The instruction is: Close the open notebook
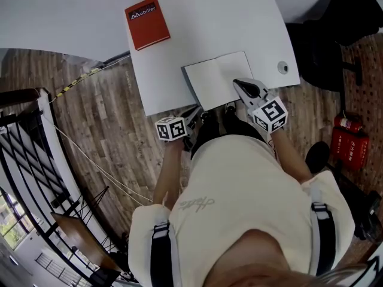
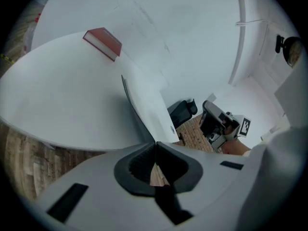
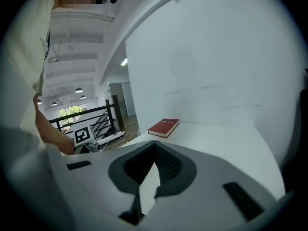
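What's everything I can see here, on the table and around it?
table: one, white, centre.
notebook: one, white pages, table's near edge, left side lifted.
book: one, red, table's far left corner.
round fitting: one, grey, table's right edge.
office chair: one, black, beyond table's right side.
fire extinguishers: apparently two, red, floor at right.
railing: one, black, far left.
left gripper: one, grey, shut on notebook's left edge.
right gripper: one, grey, shut, over notebook's right page.

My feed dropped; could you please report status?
Left gripper shut on left cover of white-paged open notebook, raised. Right gripper shut over right page. Red hardcover book far off, nothing blocking.
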